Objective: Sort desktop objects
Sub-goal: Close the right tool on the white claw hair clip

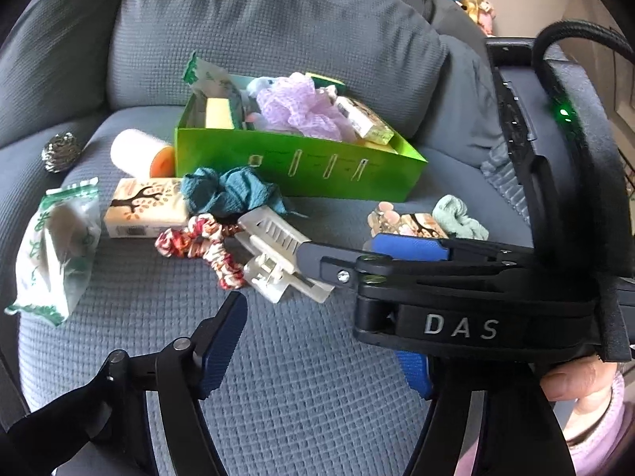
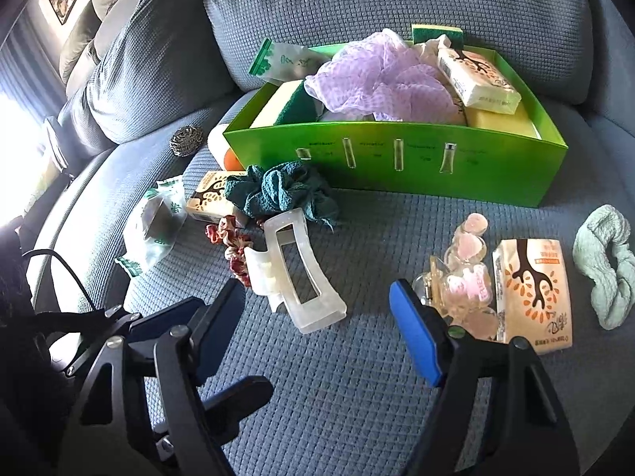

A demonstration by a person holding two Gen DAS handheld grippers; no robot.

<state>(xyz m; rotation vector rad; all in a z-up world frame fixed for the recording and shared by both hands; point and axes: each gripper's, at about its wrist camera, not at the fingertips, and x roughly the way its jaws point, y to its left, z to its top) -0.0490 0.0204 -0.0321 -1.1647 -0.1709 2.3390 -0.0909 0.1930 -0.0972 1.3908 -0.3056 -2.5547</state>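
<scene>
Both grippers, left [image 1: 317, 345] and right [image 2: 317, 317], spread wide; right one hides the translucent white plastic claw clip's [image 1: 274, 254] end.

The right tool [image 2: 317, 337] gapes above the white hair claw [image 2: 295, 277], seemingly apart.

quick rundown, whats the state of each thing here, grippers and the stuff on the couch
left gripper: open, empty.
right gripper: open, empty, close to the clip.
green box: open top, heaped full.
purple mesh puff: piled in the box.
white hair clip: loose on the seat.
teal scrunchie: crumpled by the box front.
tissue pack: sealed, flat on the seat.
mint scrunchie: lying apart, far right.
</scene>
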